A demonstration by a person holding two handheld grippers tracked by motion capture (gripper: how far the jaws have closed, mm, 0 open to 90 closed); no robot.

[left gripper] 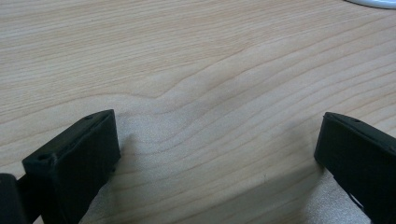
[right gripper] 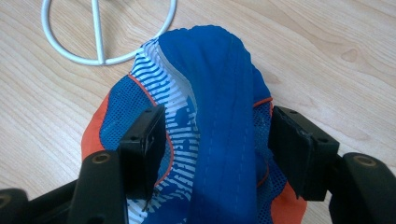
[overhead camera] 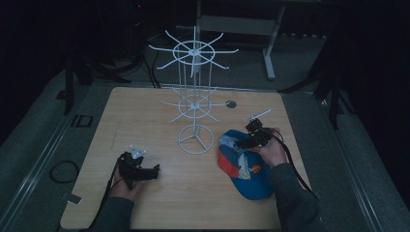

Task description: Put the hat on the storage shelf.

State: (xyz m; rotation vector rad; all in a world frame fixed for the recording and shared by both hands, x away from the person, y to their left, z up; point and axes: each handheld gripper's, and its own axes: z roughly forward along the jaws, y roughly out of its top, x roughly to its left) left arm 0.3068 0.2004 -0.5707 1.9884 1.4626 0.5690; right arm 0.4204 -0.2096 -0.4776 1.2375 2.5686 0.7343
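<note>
A blue and orange cap (overhead camera: 244, 166) lies on the wooden table (overhead camera: 145, 111) at the right, near a person's right hand. My right gripper (overhead camera: 249, 137) is down over the cap's far end. In the right gripper view, a raised blue fold of the cap (right gripper: 219, 93) stands between the jaws of the right gripper (right gripper: 217, 126). The jaws stand apart either side of the fold, with a strip of striped fabric showing beside the left one. My left gripper (overhead camera: 152, 170) rests low at the front left, and its jaws (left gripper: 219, 135) are open over bare wood.
A white wire display stand (overhead camera: 195, 92) with two tiers of radiating hooks rises at the table's middle back. Its ring base (right gripper: 102, 42) lies just beyond the cap. A dark round hole (overhead camera: 231, 104) sits in the tabletop behind the stand. Cables trail from both grippers.
</note>
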